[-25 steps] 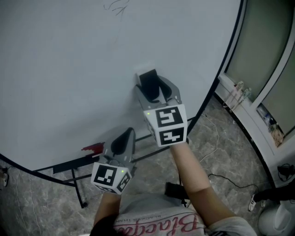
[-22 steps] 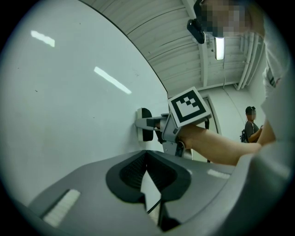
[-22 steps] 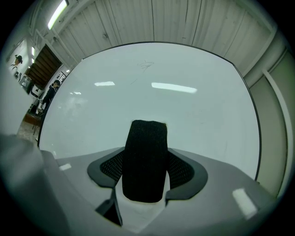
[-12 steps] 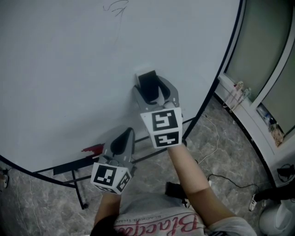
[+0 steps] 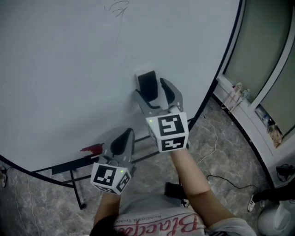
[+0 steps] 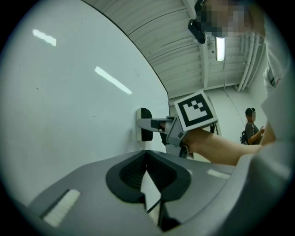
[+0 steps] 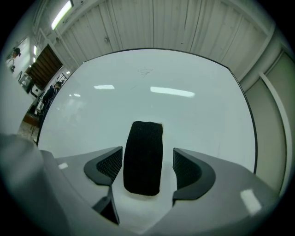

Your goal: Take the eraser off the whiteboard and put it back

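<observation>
A black eraser [image 5: 146,84] with a white backing sticks to the whiteboard [image 5: 69,69]. My right gripper [image 5: 154,93] stands around it with its jaws opening. In the right gripper view the eraser [image 7: 143,156] lies between the two pads and the right pad clearly stands off it. The left gripper view shows the eraser [image 6: 145,124] flat against the board [image 6: 69,115], with the right gripper's fingers beside it. My left gripper [image 5: 124,138] hangs lower, near the board's bottom edge, shut on nothing [image 6: 146,161].
A red object [image 5: 92,149] lies at the board's lower rail, above the stand's leg [image 5: 76,186]. Cables [image 5: 221,177] run over the stone floor. A window ledge [image 5: 249,108] is to the right. A person [image 6: 251,129] stands far off. A faint scribble [image 5: 117,7] marks the board's top.
The right gripper's jaws have spread apart and let go of the eraser, which stays on the board. The left gripper has not moved.
</observation>
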A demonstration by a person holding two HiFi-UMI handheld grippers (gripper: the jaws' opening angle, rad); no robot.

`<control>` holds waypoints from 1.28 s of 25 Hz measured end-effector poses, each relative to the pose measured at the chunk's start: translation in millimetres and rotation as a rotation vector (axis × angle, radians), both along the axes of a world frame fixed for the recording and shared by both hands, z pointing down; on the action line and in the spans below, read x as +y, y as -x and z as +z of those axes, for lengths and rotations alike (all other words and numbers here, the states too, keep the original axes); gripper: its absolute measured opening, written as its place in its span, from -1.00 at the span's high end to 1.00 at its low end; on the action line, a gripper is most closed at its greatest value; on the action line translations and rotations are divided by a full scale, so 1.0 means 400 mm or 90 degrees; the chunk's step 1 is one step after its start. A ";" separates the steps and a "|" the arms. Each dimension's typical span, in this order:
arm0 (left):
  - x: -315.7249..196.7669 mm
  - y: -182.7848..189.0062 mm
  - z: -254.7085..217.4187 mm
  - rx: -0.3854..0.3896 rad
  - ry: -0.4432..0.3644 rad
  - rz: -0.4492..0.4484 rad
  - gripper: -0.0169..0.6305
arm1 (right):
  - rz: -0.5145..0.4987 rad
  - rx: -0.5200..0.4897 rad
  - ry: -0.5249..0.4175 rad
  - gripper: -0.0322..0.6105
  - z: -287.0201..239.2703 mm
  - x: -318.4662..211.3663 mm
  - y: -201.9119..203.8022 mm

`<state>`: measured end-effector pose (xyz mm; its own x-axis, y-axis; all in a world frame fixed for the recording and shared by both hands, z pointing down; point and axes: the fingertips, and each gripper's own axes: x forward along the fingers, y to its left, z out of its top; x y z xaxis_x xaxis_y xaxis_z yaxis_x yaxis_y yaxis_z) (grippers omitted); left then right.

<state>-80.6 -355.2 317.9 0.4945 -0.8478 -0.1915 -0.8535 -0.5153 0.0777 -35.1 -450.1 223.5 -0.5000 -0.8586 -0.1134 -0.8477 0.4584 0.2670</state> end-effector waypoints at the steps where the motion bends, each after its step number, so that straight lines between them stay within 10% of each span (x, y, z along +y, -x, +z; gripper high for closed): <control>1: 0.001 -0.001 0.001 0.000 0.001 0.000 0.95 | -0.007 -0.012 0.003 -0.16 0.002 0.009 -0.005; 8: 0.003 -0.008 0.002 -0.004 0.002 0.001 0.95 | -0.029 -0.028 -0.006 -0.12 0.017 0.098 -0.029; 19: 0.002 -0.022 0.008 -0.013 0.006 0.010 0.95 | -0.023 -0.062 0.059 0.89 0.130 0.163 -0.066; 32: -0.002 -0.026 0.022 -0.015 0.013 0.016 0.95 | -0.046 -0.070 0.076 0.90 0.202 0.236 -0.073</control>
<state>-70.3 -356.0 326.6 0.5203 -0.8384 -0.1624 -0.8418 -0.5355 0.0676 -6.1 -355.9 304.1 -0.5510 -0.8315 -0.0709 -0.8326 0.5419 0.1144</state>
